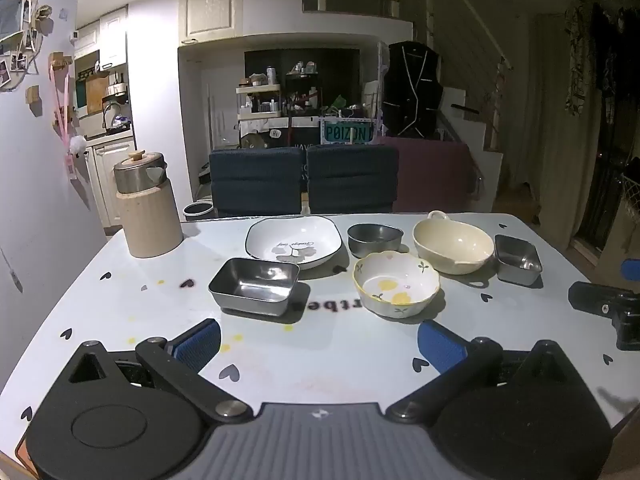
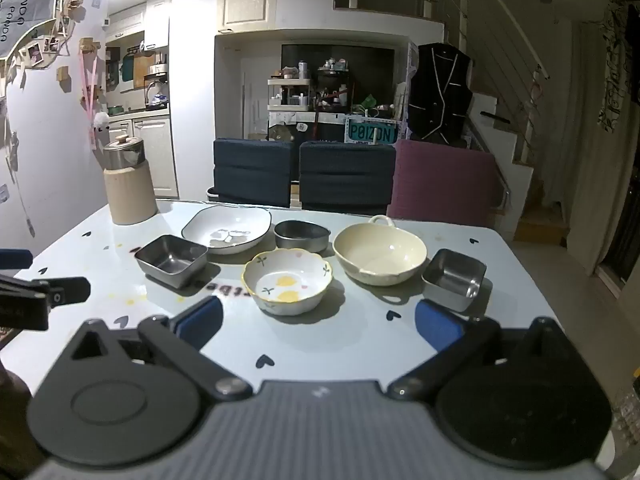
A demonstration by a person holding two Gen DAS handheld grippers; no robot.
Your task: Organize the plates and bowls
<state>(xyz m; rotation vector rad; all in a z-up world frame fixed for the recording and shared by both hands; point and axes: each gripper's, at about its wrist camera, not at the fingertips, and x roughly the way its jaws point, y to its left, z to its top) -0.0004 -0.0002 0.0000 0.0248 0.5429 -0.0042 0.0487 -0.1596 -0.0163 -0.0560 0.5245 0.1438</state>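
On the white table (image 1: pixel 120 304) stand a white plate with a dark rim (image 1: pixel 293 242), a round steel bowl (image 1: pixel 375 239), a cream bowl with a handle (image 1: pixel 452 246), a flowered bowl (image 1: pixel 396 283) and two steel rectangular dishes, one on the left (image 1: pixel 255 285) and one on the right (image 1: pixel 517 259). The same dishes show in the right wrist view: plate (image 2: pixel 227 229), flowered bowl (image 2: pixel 287 281), cream bowl (image 2: pixel 379 253). My left gripper (image 1: pixel 319 344) is open and empty, short of the dishes. My right gripper (image 2: pixel 318 322) is open and empty, just before the flowered bowl.
A beige canister with a steel lid (image 1: pixel 146 205) stands at the table's far left. Two dark blue chairs (image 1: pixel 256 182) and a maroon chair (image 1: pixel 434 176) line the far edge. The right gripper shows at the right edge of the left wrist view (image 1: pixel 604 312).
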